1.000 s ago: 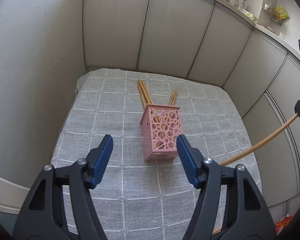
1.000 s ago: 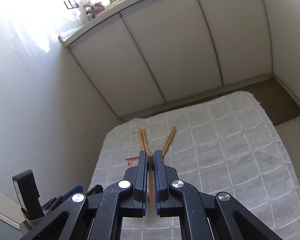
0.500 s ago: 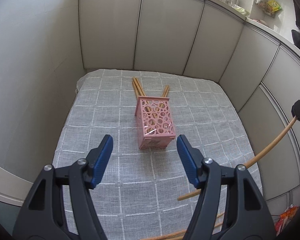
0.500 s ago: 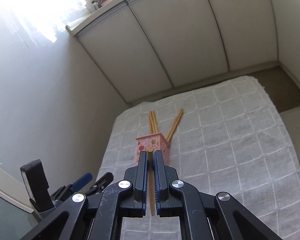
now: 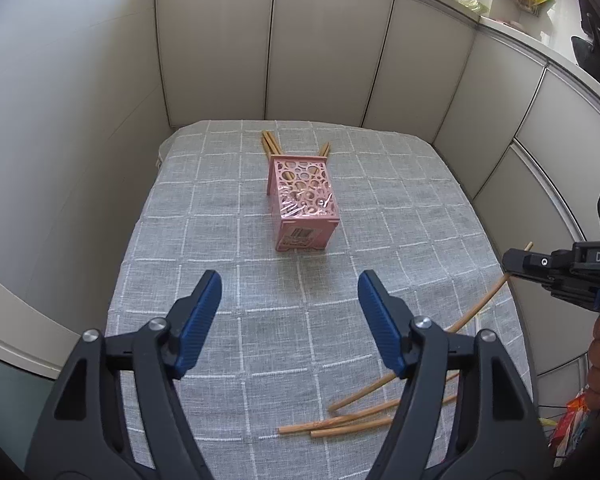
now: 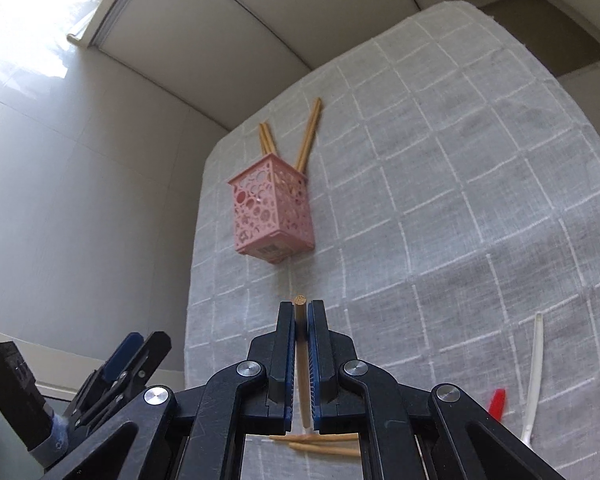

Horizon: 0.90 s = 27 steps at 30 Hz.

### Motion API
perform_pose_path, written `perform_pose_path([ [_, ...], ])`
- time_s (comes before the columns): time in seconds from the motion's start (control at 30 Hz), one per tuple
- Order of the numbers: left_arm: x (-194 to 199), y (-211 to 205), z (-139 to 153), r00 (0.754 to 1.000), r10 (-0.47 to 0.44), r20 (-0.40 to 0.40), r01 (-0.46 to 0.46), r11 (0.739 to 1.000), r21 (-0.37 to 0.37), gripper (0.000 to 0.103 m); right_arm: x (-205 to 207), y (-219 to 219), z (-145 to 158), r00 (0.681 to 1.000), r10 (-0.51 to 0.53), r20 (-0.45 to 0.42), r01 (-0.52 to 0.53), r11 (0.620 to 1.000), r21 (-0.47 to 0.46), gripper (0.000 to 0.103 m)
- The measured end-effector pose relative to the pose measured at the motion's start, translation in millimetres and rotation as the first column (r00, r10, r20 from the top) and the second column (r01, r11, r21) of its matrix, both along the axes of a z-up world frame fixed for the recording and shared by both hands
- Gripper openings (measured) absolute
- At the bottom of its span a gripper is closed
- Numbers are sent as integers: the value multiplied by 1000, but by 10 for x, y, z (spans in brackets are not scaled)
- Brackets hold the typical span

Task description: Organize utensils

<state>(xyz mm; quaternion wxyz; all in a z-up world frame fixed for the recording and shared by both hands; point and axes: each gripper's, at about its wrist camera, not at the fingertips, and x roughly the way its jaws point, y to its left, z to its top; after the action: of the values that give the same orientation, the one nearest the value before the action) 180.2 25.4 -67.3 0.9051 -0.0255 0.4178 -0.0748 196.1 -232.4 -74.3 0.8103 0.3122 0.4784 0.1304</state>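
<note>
In the left wrist view, the left gripper (image 5: 290, 300) is spread wide and holds nothing; its blue pads (image 5: 202, 320) hang above the checked cloth (image 5: 204, 240). Straight ahead of it, well apart, the pink basket (image 5: 302, 204) lies on its side with the bottom toward the gripper. Behind the basket, the ends of some chopsticks (image 5: 269, 143) stick out of its mouth; how many is hard to tell. To the right of the gripper, the right gripper (image 5: 516, 260) comes in from the edge, pinching one chopstick (image 5: 476, 312) that slants down toward the cloth. Near the lower right finger, a few loose chopsticks (image 5: 340, 424) lie on the cloth, partly hidden behind that finger.

In the right wrist view, the right gripper (image 6: 300, 308) is pressed together on the chopstick (image 6: 300, 308), whose round end shows just past the fingertips. The basket (image 6: 270, 212) lies ahead and slightly left, apart from the gripper. Below the fingers, loose chopsticks (image 6: 320, 446) are cut off by the gripper body. At the right there is a white utensil (image 6: 536, 360) and a small red thing (image 6: 498, 402); I cannot make out what they are. The left gripper (image 6: 136, 350) shows at the lower left.
</note>
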Motion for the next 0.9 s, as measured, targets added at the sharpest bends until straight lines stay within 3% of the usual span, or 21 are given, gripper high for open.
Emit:
perform_pose_path([
  [0.27,79,-85,-104,999,-8,-35,9,1000,26,74,-30,-179,-186,998,-29,-60,32,998,47,5],
  [0.5,1011,-250,-103,991,-22,-135,20,1000,-14,75,115,-227,-151,998,-2,-60,4,999,43,5],
  [0.7,1588,-491,-349,976,-34,-215,49,997,65,75,251,-324,-394,990,33,-134,-18,993,117,5],
  [0.9,1988,-643,-564,962,-13,-271,46,992,118,75,307,-448,-600,982,25,-188,-5,994,105,7],
])
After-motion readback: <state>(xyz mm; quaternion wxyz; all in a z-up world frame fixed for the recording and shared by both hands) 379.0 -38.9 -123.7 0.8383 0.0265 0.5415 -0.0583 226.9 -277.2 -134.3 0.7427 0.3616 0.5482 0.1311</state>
